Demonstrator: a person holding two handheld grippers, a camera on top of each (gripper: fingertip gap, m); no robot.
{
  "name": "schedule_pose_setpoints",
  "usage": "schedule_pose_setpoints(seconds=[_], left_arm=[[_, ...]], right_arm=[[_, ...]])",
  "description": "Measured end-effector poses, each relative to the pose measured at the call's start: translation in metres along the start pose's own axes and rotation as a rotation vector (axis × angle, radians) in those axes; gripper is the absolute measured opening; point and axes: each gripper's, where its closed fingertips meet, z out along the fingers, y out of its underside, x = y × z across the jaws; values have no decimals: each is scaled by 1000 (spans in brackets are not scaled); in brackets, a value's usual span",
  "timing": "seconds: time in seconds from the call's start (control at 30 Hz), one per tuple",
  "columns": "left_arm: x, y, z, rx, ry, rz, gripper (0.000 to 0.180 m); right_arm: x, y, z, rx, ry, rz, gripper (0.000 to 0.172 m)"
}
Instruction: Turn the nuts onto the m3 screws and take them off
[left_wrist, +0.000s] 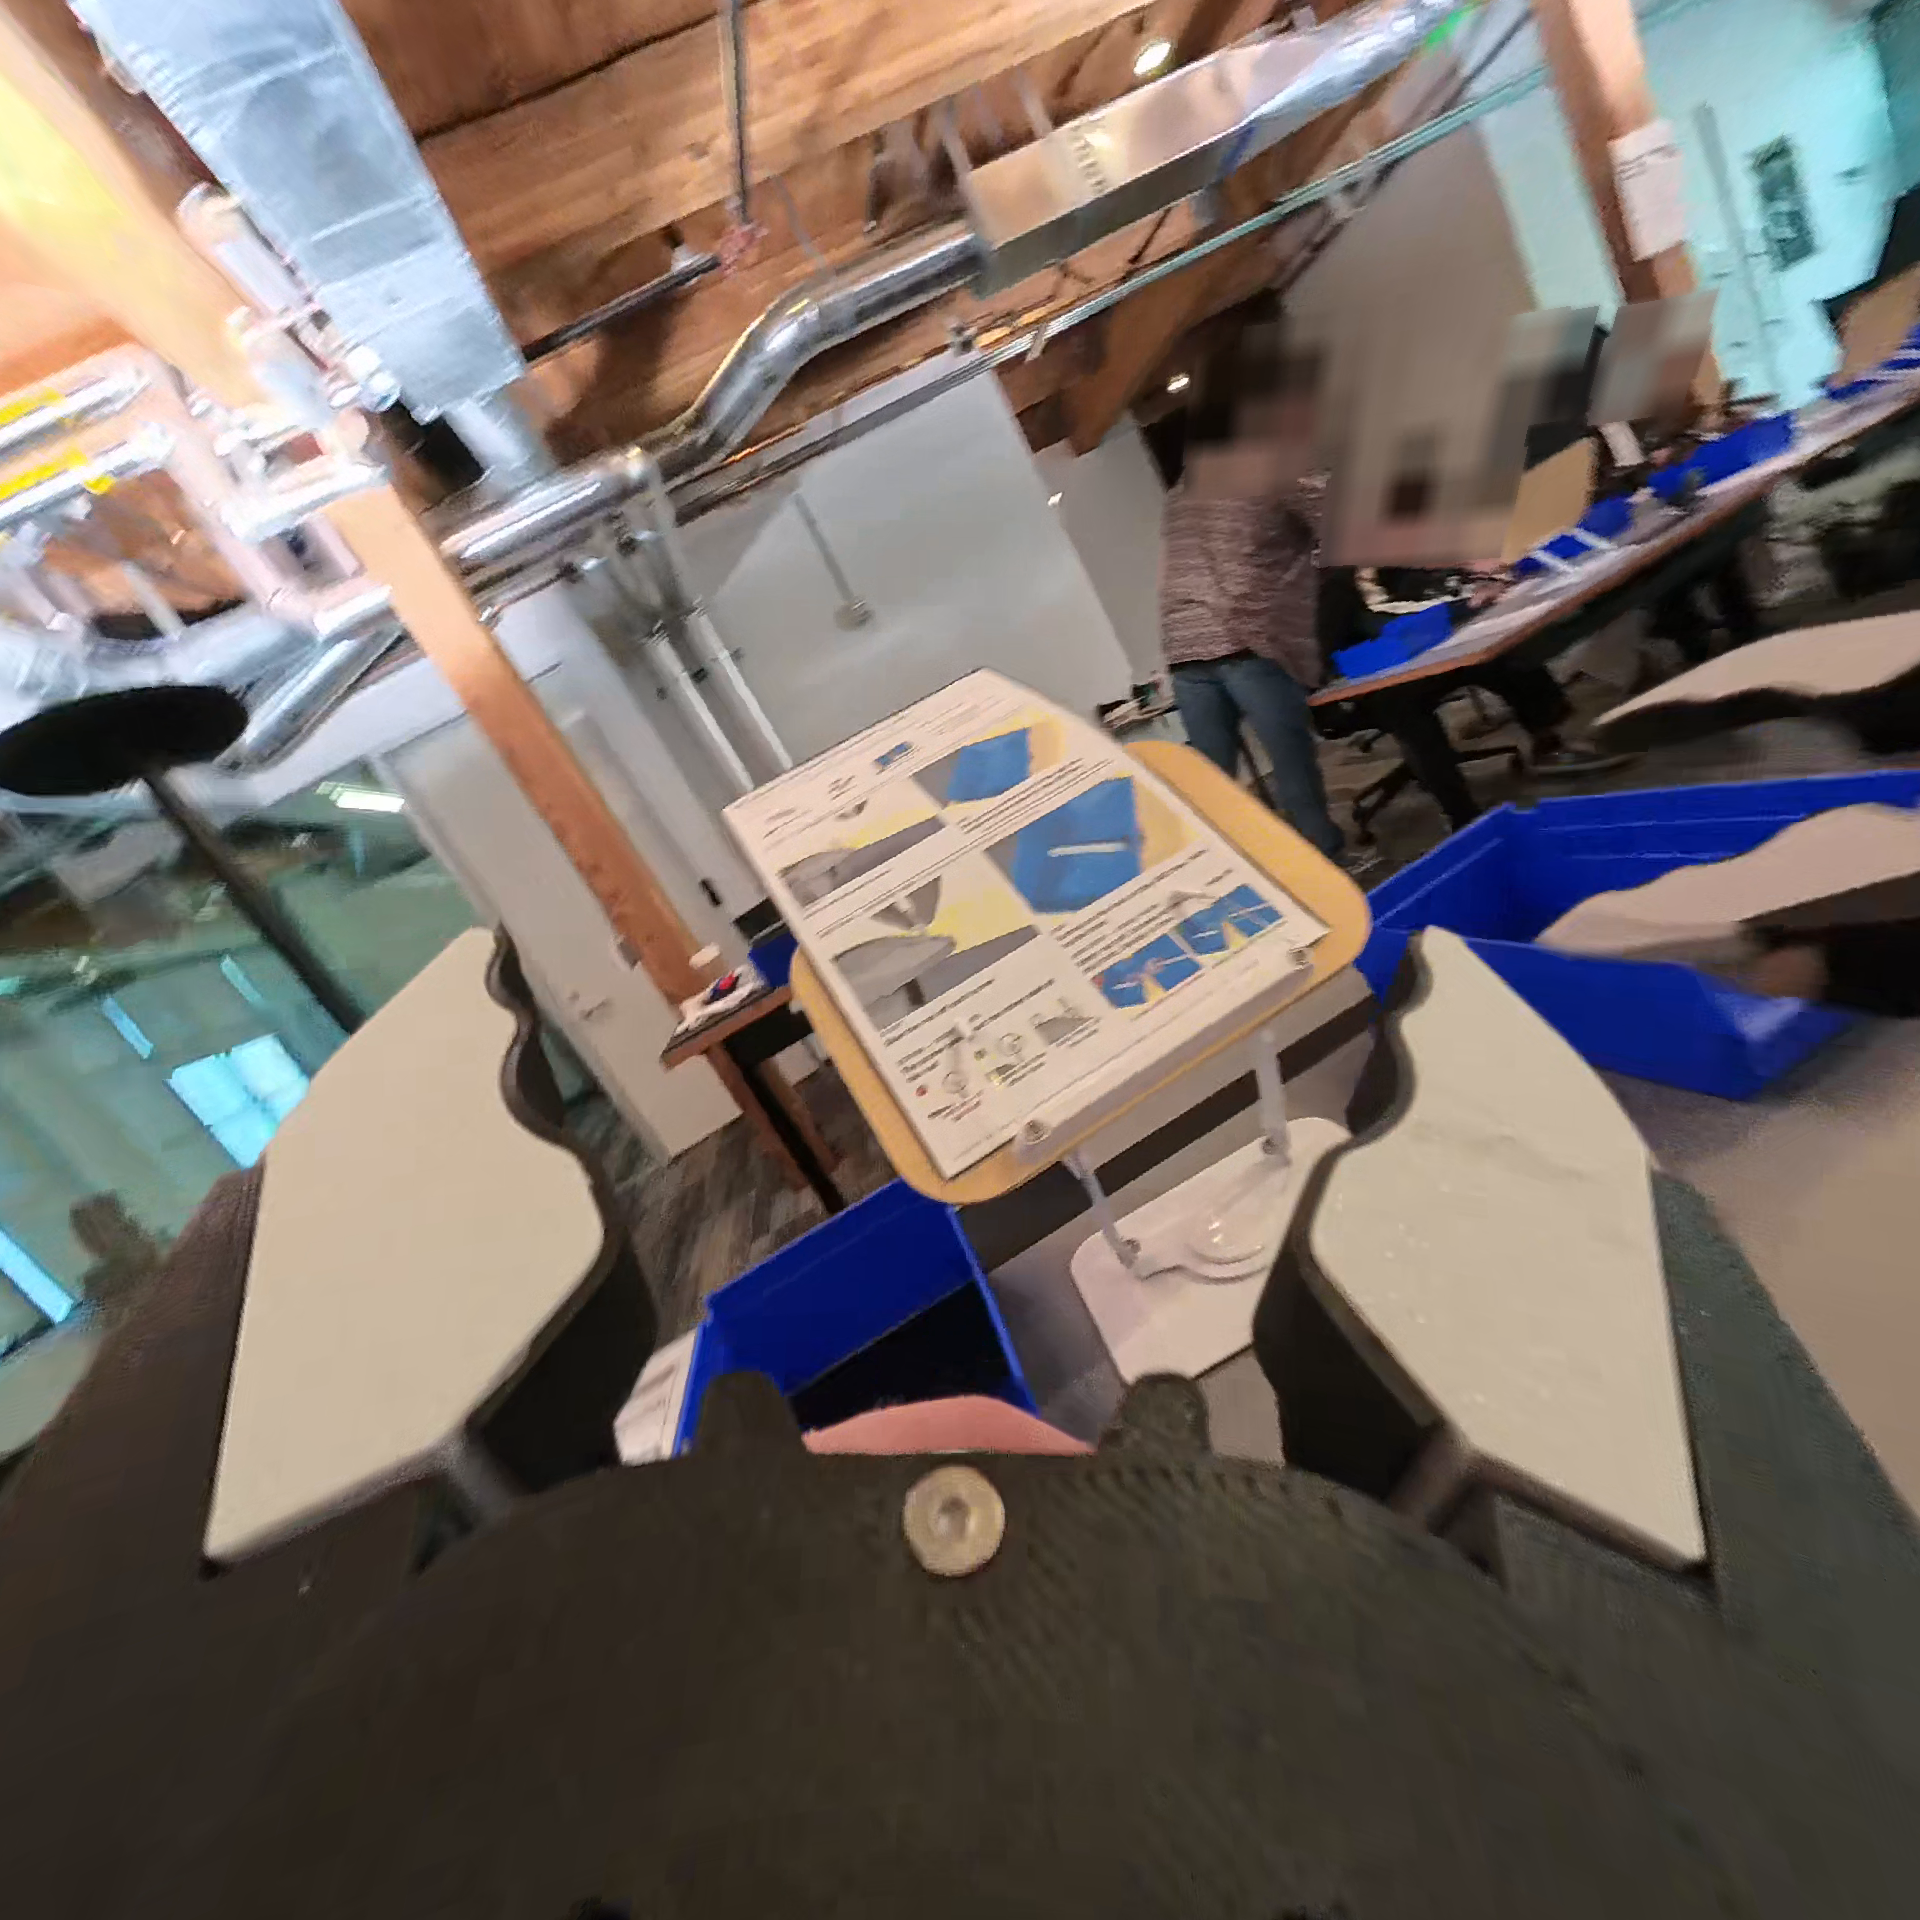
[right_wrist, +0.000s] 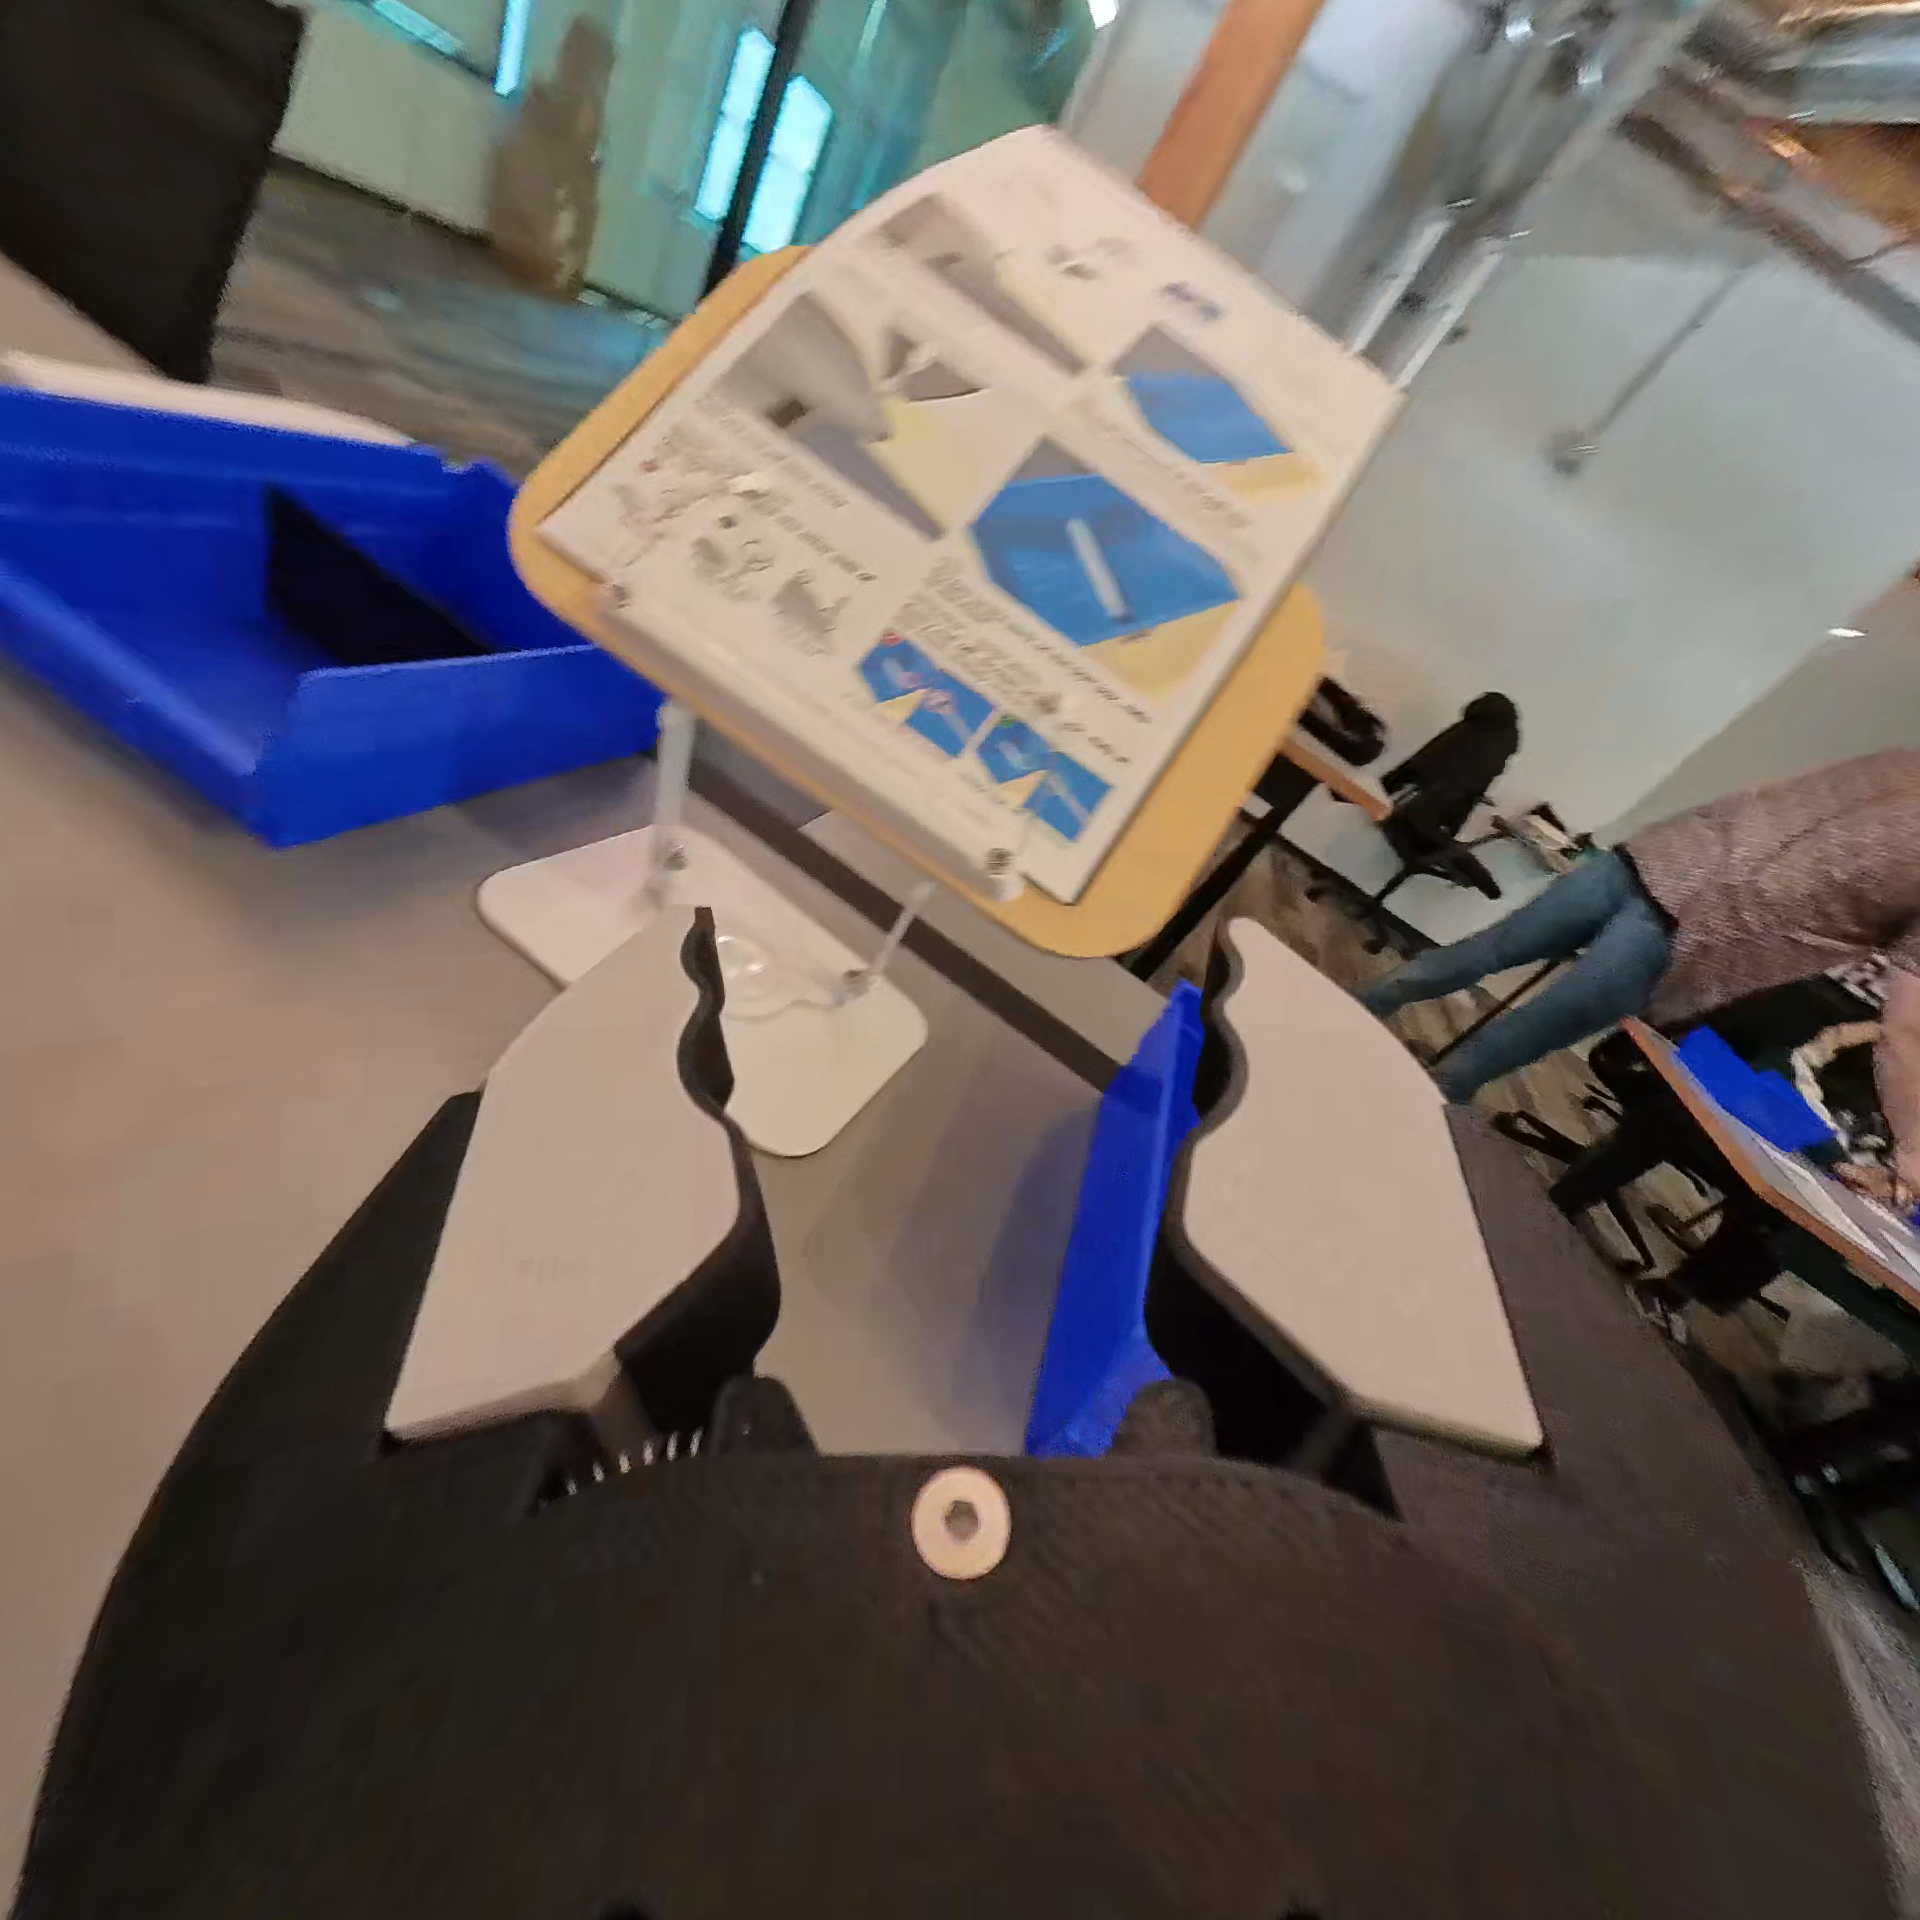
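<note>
blue bin (right_wrist: 1117, 1195) | right gripper (right_wrist: 961, 997) apart, beside | left gripper (left_wrist: 961, 997) wide apart, raised

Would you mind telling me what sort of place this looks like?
Probably a shared workshop: long tables carrying blue bins, exposed timber beams and metal ducts overhead, and an instruction sheet on a stand.

Two tools are showing, the left tool (left_wrist: 951, 940) and the right tool (right_wrist: 961, 935), each with two grey fingers. One printed sheet (left_wrist: 1023, 904) is sitting tilted on one tan board (left_wrist: 1236, 831), carried by one white-based stand (right_wrist: 727, 997). Two blue bins are lying on the near desk (right_wrist: 156, 987): one large bin (right_wrist: 312, 665) and one smaller bin (left_wrist: 862, 1288). More blue bins are sitting on the far desks, perhaps five, though blur is spoiling that count.
</note>
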Motion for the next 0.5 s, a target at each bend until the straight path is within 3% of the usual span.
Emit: schedule_pose_setpoints(seconds=[0.23, 0.5], left_arm=[[-65, 81, 11, -144, -204, -218, 139], [-73, 130, 17, -239, -235, -338, 121]], right_arm=[[79, 17, -23, 92, 127, 271, 86], [102, 39, -26, 82, 136, 380, 79]])
